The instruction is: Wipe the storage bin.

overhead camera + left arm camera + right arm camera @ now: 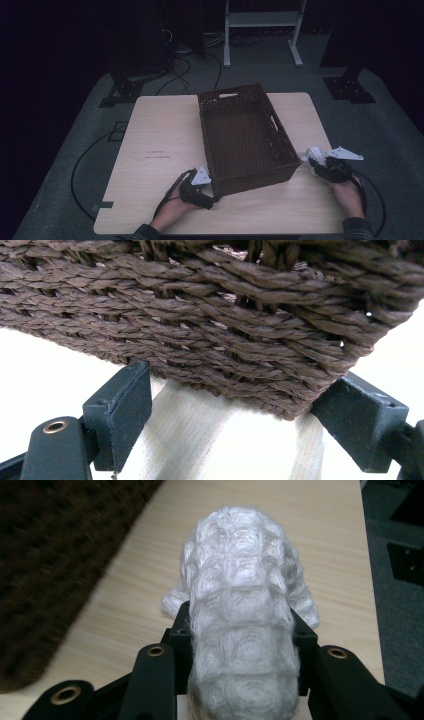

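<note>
A brown woven basket (243,135) stands in the middle of the light wood table (160,135). My left gripper (214,190) is at its near left corner. In the left gripper view the basket's corner (225,305) sits between the two black jaws, and both pads touch the weave; the gripper (240,382) is shut on it. My right gripper (314,161) is over the table's right edge, beside the basket's near right corner. It is shut on a white knitted cloth (240,565), which also shows at the jaw tips from above (312,151).
The basket's dark side (50,555) runs along the left of the right gripper view. Bare tabletop (310,510) lies ahead of the cloth. Grey floor, cables and a white frame (262,20) lie beyond the table.
</note>
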`<state>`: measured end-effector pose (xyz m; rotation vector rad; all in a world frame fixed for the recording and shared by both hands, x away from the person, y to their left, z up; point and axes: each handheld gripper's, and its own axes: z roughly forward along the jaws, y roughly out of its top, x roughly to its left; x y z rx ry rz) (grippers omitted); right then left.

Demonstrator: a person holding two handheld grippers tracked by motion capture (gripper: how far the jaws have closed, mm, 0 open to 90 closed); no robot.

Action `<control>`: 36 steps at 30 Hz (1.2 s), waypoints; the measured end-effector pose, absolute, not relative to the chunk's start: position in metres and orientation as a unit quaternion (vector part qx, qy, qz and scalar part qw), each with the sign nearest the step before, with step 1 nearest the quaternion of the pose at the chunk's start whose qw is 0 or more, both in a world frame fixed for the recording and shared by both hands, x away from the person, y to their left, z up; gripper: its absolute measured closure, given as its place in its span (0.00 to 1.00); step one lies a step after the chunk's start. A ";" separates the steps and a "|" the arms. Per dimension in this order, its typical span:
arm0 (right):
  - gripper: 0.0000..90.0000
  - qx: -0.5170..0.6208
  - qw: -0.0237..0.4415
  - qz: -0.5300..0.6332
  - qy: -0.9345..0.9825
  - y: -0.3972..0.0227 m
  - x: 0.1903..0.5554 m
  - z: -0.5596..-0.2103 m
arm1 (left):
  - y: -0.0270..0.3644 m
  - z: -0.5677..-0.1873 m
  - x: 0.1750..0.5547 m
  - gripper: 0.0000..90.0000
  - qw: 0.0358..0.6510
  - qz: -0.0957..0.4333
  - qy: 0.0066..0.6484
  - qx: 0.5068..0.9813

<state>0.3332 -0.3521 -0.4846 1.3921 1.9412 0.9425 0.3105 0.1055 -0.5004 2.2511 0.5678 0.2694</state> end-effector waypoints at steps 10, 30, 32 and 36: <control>0.41 0.532 0.265 0.338 0.730 -0.354 0.339 -0.492 | 0.106 -0.500 0.310 0.19 0.391 0.106 0.224 0.886; 0.53 0.528 0.222 0.415 0.707 -0.362 0.316 -0.441 | 0.111 -0.496 0.311 0.15 0.374 0.106 0.225 0.894; 0.61 0.529 0.218 0.419 0.705 -0.362 0.314 -0.440 | 0.116 -0.492 0.311 0.14 0.378 0.108 0.230 0.890; 0.78 0.528 0.220 0.416 0.707 -0.359 0.313 -0.437 | 0.134 -0.483 0.309 0.13 0.387 0.114 0.239 0.883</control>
